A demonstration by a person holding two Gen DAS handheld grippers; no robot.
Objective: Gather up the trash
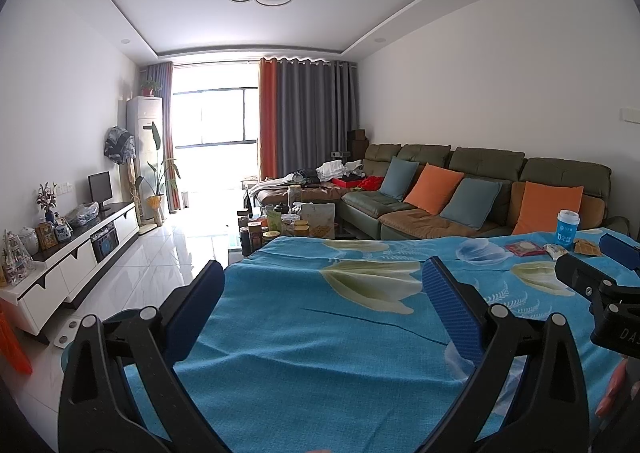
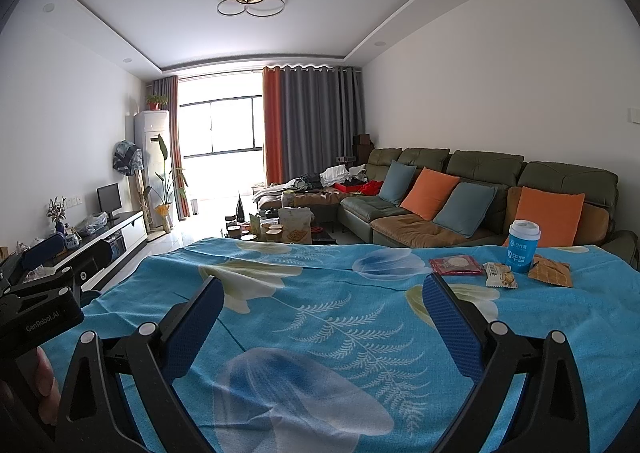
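Trash lies at the far right of a table under a blue flowered cloth [image 2: 320,317]: a blue paper cup with a white lid [image 2: 523,245], a red flat packet [image 2: 456,265], a white snack wrapper [image 2: 500,275] and a brown wrapper [image 2: 550,273]. The left wrist view shows the same cup [image 1: 568,227], red packet [image 1: 525,247], white wrapper [image 1: 557,251] and brown wrapper [image 1: 587,247]. My right gripper [image 2: 323,291] is open over the cloth, nothing between its fingers, short and left of the trash. My left gripper [image 1: 322,277] is open and empty over the cloth's left part.
A green sofa [image 2: 480,189] with orange and blue cushions runs along the right wall behind the table. A cluttered coffee table [image 1: 280,225] stands beyond the table's far edge. A white TV cabinet [image 1: 80,253] lines the left wall, with tiled floor [image 1: 160,265] between.
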